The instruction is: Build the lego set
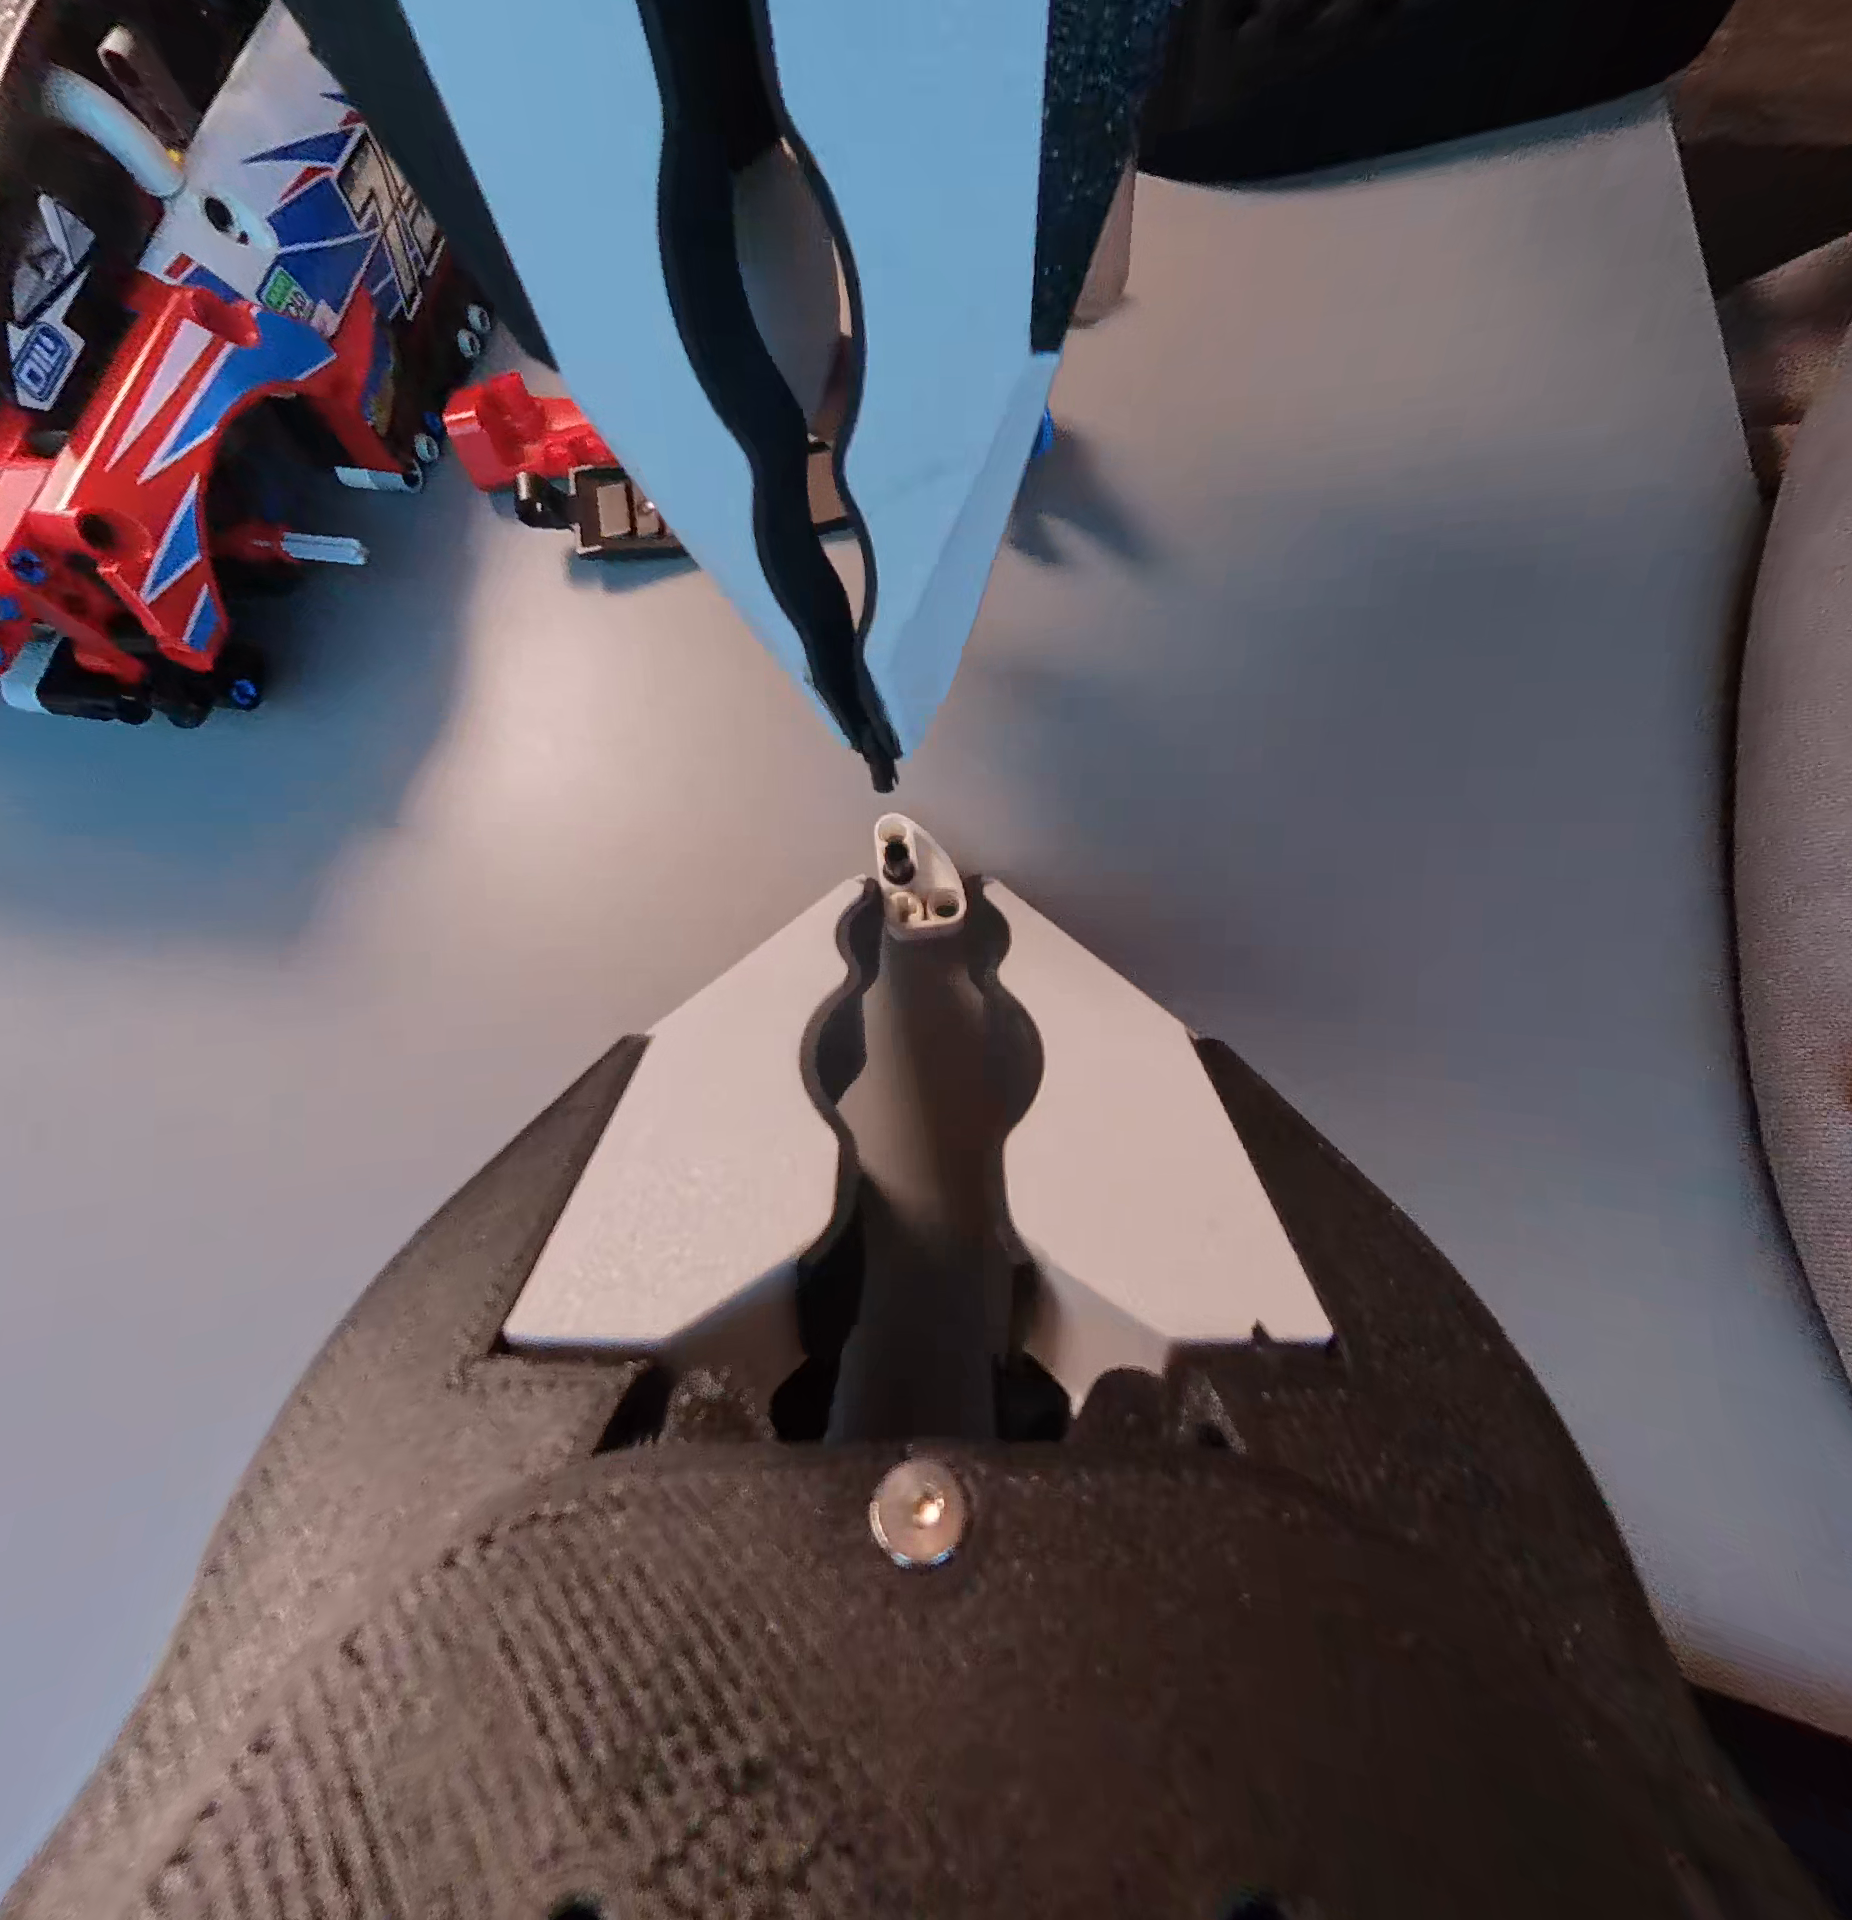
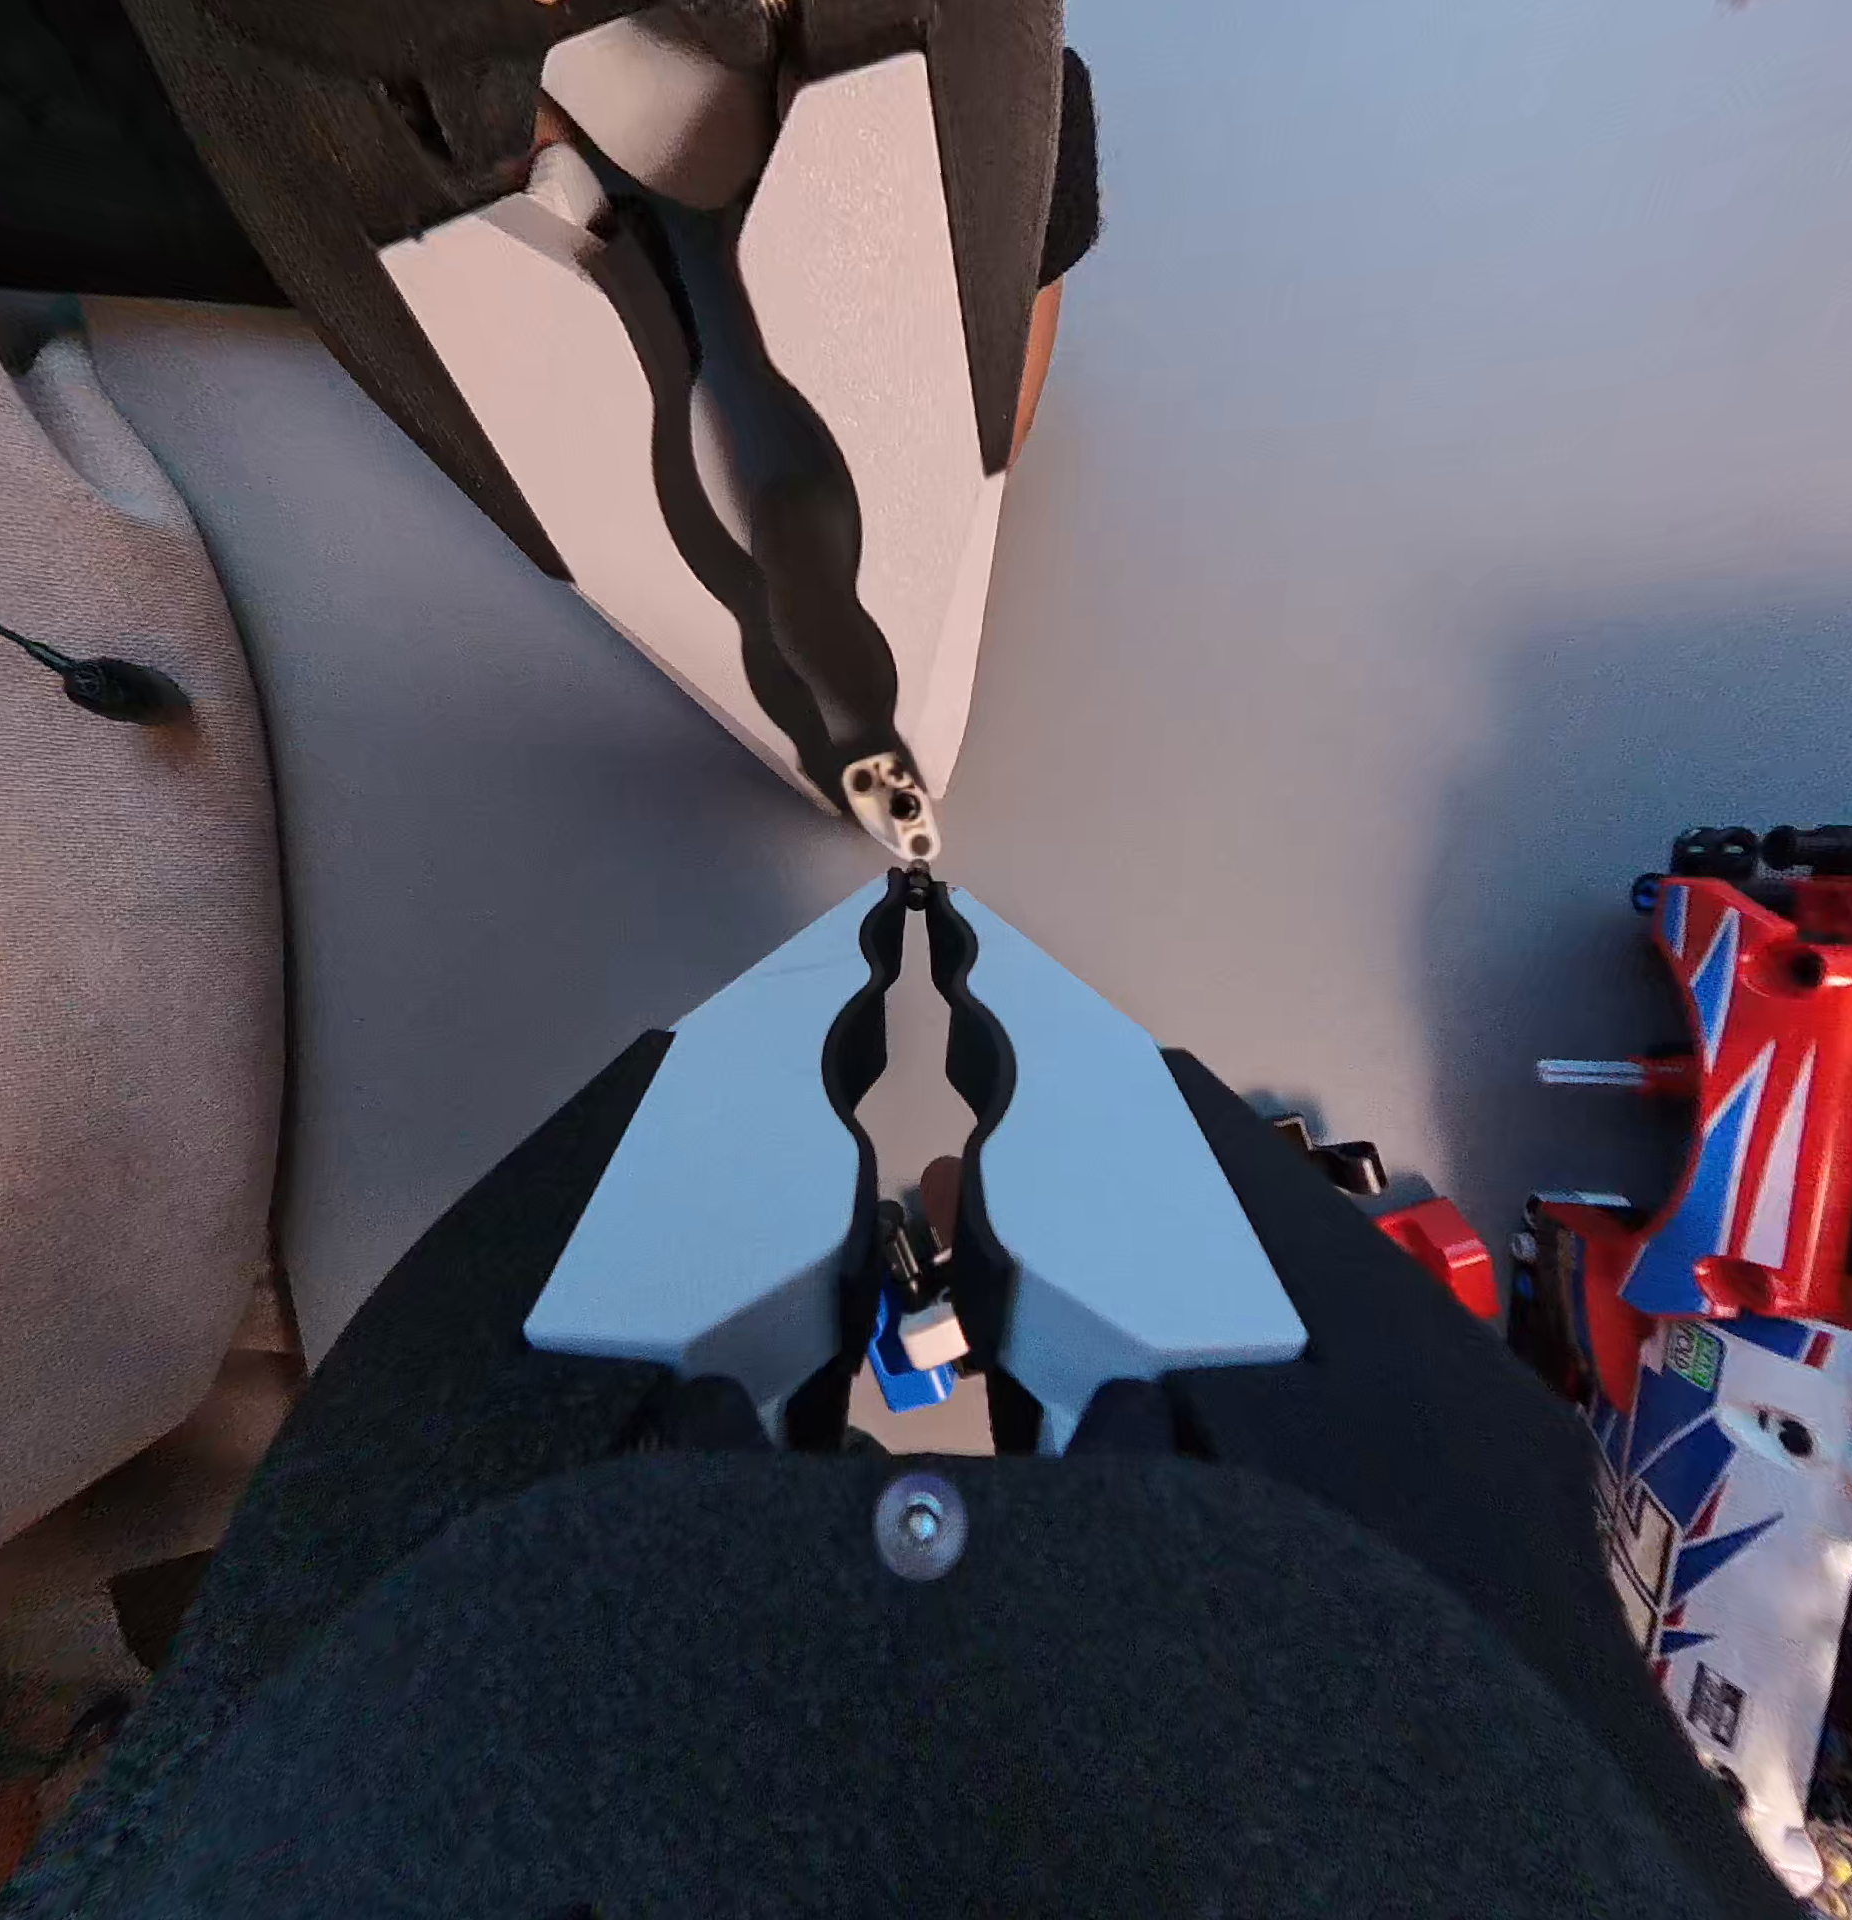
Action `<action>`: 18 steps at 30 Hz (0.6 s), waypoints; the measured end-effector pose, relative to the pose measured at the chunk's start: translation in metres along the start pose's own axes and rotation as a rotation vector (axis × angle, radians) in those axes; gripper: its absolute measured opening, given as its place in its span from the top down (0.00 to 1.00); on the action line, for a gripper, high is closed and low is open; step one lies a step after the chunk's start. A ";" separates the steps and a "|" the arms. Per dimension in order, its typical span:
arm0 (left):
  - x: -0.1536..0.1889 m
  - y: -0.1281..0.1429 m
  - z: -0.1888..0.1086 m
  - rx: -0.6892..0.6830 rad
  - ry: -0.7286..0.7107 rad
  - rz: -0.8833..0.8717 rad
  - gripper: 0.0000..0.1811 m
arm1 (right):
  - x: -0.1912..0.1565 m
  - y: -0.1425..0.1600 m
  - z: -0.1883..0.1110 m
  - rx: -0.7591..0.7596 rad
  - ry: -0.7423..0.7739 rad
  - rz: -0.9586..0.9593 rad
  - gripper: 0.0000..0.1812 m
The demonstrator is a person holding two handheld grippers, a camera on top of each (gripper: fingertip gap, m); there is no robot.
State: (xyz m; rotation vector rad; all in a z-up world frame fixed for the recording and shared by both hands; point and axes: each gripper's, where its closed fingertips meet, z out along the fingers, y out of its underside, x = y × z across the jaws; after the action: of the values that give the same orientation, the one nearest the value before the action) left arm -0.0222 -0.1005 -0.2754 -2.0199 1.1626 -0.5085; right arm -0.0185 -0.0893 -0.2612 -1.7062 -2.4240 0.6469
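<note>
My left gripper point(image 1: 919, 902) is shut on a small white lego connector point(image 1: 904, 836) with holes, held above the grey table point(image 1: 382, 1039). My right gripper point(image 1: 882, 764) comes in from the top, shut on a small black pin point(image 1: 884, 774) just short of the connector. In the right wrist view the right gripper point(image 2: 917, 891) holds the black pin point(image 2: 917, 883) at its tips, almost touching the white connector point(image 2: 880, 800) in the left gripper point(image 2: 886, 795). The red, white and blue lego car point(image 1: 122, 447) lies on the table at the left; it also shows in the right wrist view point(image 2: 1753, 1143).
A loose red piece point(image 1: 511, 426) and a black and grey piece point(image 1: 610, 509) lie beside the car. Blue and white pieces point(image 2: 917, 1340) show under my right gripper. A person's grey garment point(image 1: 1826, 935) borders the table edge. The tips of both grippers are at nearly the same place.
</note>
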 end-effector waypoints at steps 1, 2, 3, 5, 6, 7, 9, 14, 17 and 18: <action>-0.001 -0.001 0.001 0.001 0.002 0.002 0.92 | -0.001 0.000 0.001 -0.010 -0.003 0.008 0.99; -0.001 -0.001 0.002 0.001 0.005 0.007 0.92 | -0.001 0.000 0.002 -0.022 -0.001 0.015 0.99; -0.002 -0.002 0.003 0.001 0.008 0.013 0.93 | 0.001 0.001 0.002 -0.031 0.008 0.021 0.99; -0.003 -0.003 0.004 0.000 0.011 0.025 0.92 | 0.002 0.003 0.003 -0.058 0.024 0.029 0.99; -0.003 -0.004 0.005 -0.001 0.015 0.030 0.93 | 0.002 0.003 0.003 -0.063 0.022 0.032 0.99; -0.003 -0.004 0.006 -0.001 0.017 0.033 0.93 | 0.001 0.004 0.004 -0.073 0.021 0.038 0.99; -0.003 -0.005 0.007 -0.002 0.021 0.039 0.93 | 0.003 0.005 0.005 -0.095 0.039 0.036 0.99; -0.002 -0.005 0.007 0.002 0.031 0.045 0.92 | 0.003 0.006 0.006 -0.120 0.040 0.051 0.99; -0.002 -0.005 0.007 0.003 0.030 0.052 0.92 | 0.004 0.007 0.006 -0.139 0.053 0.052 0.99; -0.002 -0.005 0.007 0.003 0.029 0.054 0.92 | 0.004 0.007 0.006 -0.144 0.056 0.053 0.99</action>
State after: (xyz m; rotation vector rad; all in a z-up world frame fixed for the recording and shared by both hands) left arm -0.0155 -0.0939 -0.2761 -1.9794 1.2296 -0.5144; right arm -0.0156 -0.0856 -0.2700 -1.8210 -2.4484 0.4342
